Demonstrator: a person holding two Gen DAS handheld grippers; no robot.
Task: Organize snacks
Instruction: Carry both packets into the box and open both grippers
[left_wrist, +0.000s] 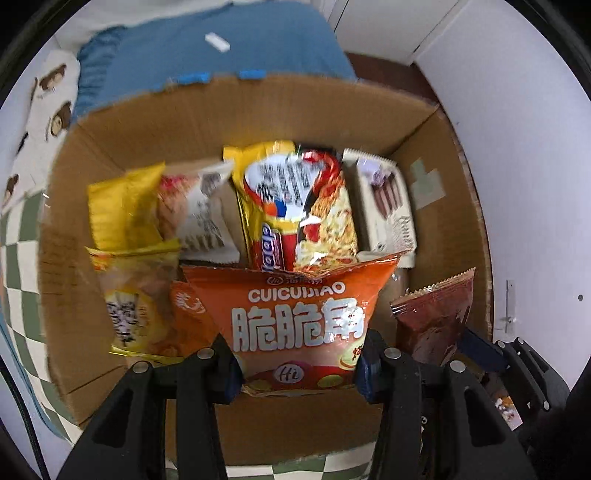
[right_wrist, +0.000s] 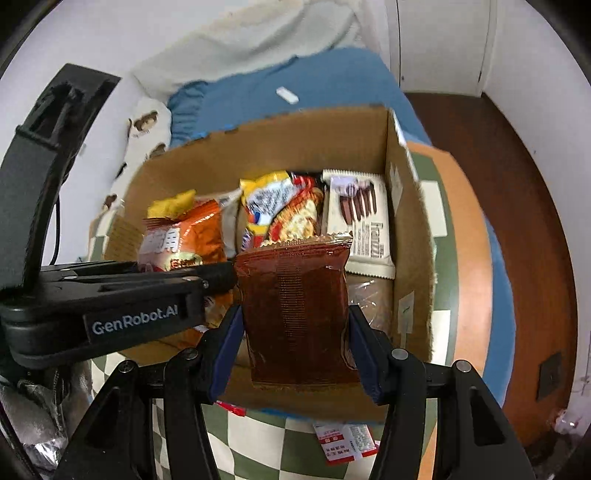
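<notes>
Left wrist view: an orange snack bag (left_wrist: 299, 325) is clamped by the left gripper (left_wrist: 297, 365) above the cardboard box (left_wrist: 229, 114), where noodles (left_wrist: 295, 206) and wafers (left_wrist: 384, 210) are stored.

Right wrist view: a brown packet (right_wrist: 295, 314) is pinched by the right gripper (right_wrist: 295, 350) over the same box.

Even, soft indoor light on both my views, no hard shadows, just shade deep inside the cardboard box (left_wrist: 258, 110). Motion blur smears everything: the box rim is soft, and small print on the packets is unreadable. The orange snack bag (left_wrist: 299, 325) stays fairly crisp, its foil catching white glints; the brown packet (right_wrist: 295, 306) shows a dull sheen. Fisheye bending curves the white walls (left_wrist: 517, 147) and the checkered cloth (right_wrist: 258, 443), and black vignette fills every corner of both frames.
</notes>
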